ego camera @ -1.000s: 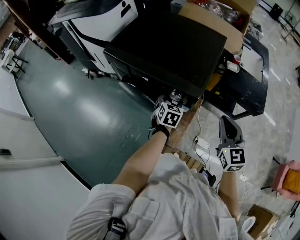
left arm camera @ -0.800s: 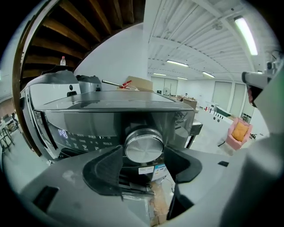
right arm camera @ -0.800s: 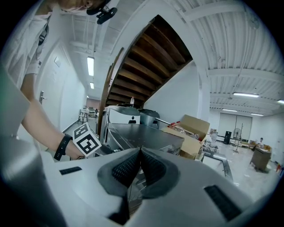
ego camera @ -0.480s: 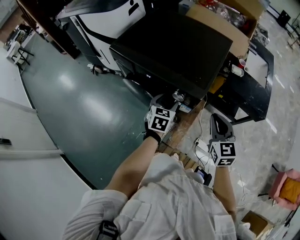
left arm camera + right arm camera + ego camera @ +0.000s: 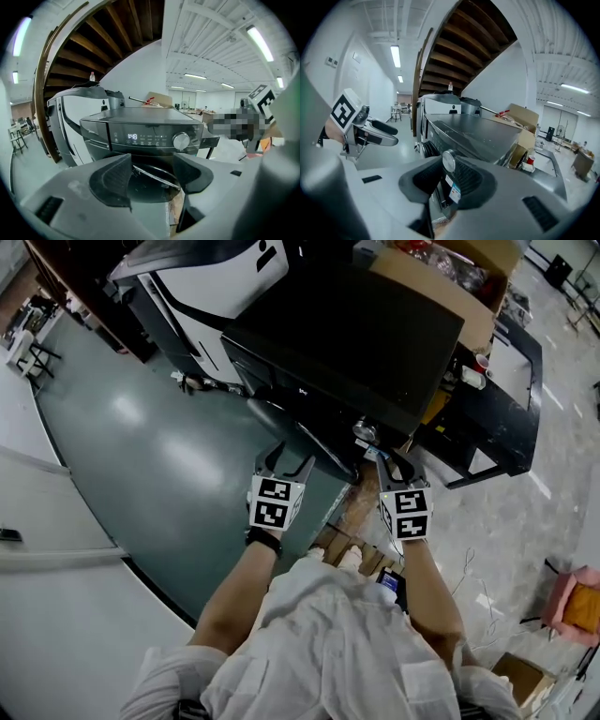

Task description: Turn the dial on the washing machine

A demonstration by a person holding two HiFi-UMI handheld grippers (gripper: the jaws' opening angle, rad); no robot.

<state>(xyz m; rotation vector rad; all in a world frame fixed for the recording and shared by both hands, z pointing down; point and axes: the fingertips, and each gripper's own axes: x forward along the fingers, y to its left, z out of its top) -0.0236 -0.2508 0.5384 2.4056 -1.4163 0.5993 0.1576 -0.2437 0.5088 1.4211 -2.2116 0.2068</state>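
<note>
The black washing machine [image 5: 347,334] stands in front of me, its silver dial [image 5: 364,431] at the front right corner. In the left gripper view the dial [image 5: 181,140] sits right of the lit display [image 5: 132,137]. My left gripper [image 5: 282,461] is open and hangs left of the dial, well back from the panel, with nothing between its fingers [image 5: 112,180]. My right gripper [image 5: 393,463] is open just short of the dial. In the right gripper view the dial [image 5: 449,161] shows edge-on, in line with the gap between the right gripper [image 5: 449,182] pads and untouched by them.
A white and black machine [image 5: 206,277] stands left of the washer, on the green floor [image 5: 159,456]. An open cardboard box [image 5: 441,277] is behind it. A black frame table [image 5: 506,381] with a red cup [image 5: 483,362] is to the right. A wooden pallet [image 5: 347,545] lies below the grippers.
My left gripper has drawn back from the dial, down and to the left. My right gripper has come in from the lower right to just in front of the dial.
</note>
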